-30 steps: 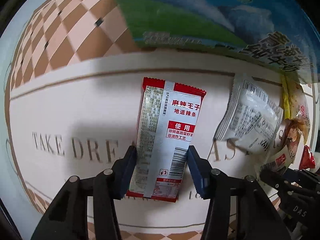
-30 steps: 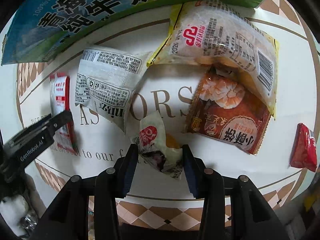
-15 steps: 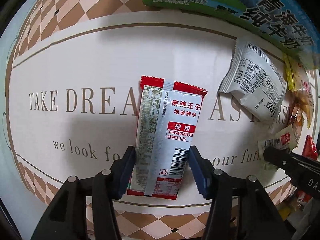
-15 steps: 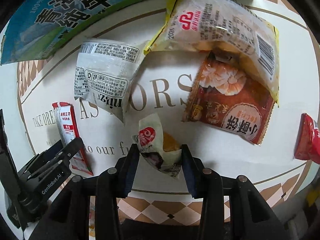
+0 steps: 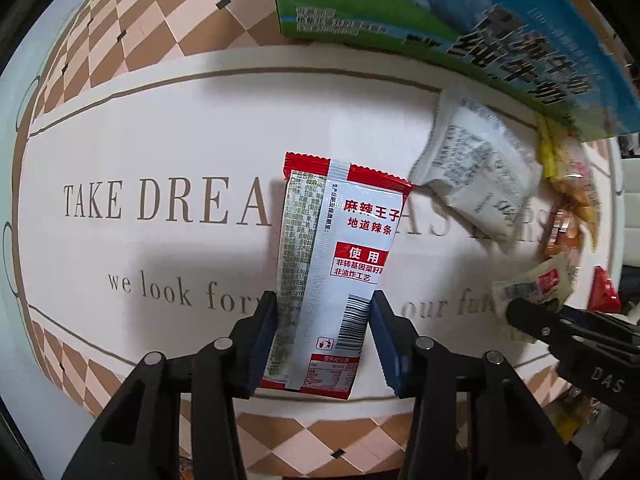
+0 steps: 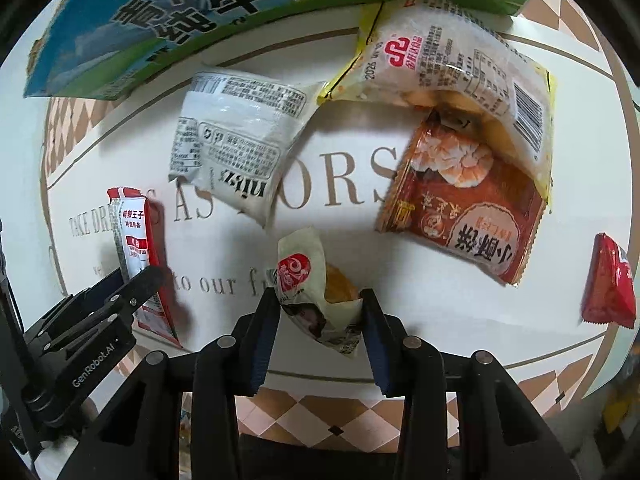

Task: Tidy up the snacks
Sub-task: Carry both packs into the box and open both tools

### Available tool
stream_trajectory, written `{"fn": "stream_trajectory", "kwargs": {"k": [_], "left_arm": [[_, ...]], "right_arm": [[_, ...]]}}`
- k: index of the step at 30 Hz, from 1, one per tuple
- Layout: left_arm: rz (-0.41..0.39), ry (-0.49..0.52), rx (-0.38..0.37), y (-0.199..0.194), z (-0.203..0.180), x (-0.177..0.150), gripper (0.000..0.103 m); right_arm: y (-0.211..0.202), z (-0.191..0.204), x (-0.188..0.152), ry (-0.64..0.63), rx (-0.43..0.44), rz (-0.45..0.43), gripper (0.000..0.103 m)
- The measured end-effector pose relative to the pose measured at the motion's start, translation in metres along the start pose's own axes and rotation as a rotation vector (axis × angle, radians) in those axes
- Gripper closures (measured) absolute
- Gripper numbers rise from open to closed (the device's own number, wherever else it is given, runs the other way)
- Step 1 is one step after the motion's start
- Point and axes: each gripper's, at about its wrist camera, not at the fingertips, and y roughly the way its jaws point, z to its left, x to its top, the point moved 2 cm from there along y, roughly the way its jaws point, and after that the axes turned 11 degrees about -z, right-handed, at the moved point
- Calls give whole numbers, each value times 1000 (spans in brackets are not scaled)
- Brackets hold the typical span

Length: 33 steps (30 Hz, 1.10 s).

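Both fingers pinching: left gripper point(image 5: 323, 334) on slick red-and-white foil sachet point(image 5: 335, 264), right gripper point(image 6: 318, 330) on crinkly white pastry wrapper point(image 6: 316, 284). Could easily slip out mid-carry.

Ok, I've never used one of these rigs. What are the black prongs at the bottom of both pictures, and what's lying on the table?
Those prongs are handheld grippers, each with its own camera looking along its fingers. The left gripper is shut on a red and white snack packet. The right gripper is shut on a small pastry packet. On the printed tablecloth lie a white packet, a yellow-edged bag overlapping an orange shrimp bag, and a red packet. A milk carton box stands behind.
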Motion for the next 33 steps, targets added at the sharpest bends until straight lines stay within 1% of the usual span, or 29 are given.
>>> {"fn": "stream_trajectory", "kwargs": {"k": [3, 8, 10, 13, 15, 17, 18, 20, 21, 25, 29, 33], "left_arm": [[-24, -16, -36, -22, -5, 0, 60], [-88, -43, -111, -71, -12, 10, 60], [-126, -52, -151, -96, -16, 21, 60], [-181, -59, -197, -126, -19, 48, 60], [-215, -66, -220, -139, -21, 67, 60], [-245, -61, -223, -148, -24, 85, 60], [-260, -62, -226, -151, -26, 100, 60], [-274, -56, -210, -150, -27, 120, 60], [-277, -57, -203, -148, -26, 131, 60], [-249, -53, -169, -127, -27, 173, 60], [-209, -51, -120, -99, -20, 200, 59], [-142, -45, -101, -69, -18, 217, 58]], "right_arm": [[-11, 1, -4, 0, 28, 6, 60], [-45, 4, -5, -2, 100, -24, 60], [-62, 5, -2, -3, 128, -47, 60], [-93, 6, 13, 7, 174, -95, 60], [-112, 4, 28, 16, 195, -128, 60], [-130, 1, 48, 31, 216, -173, 60], [-137, 2, 56, 35, 220, -192, 60], [-152, -3, 79, 53, 224, -237, 60], [-153, -1, 88, 59, 220, -255, 60], [-160, -16, 132, 75, 168, -320, 60], [-146, -34, 170, 98, 84, -316, 60], [-120, -48, 190, 103, 20, -282, 60]]}}
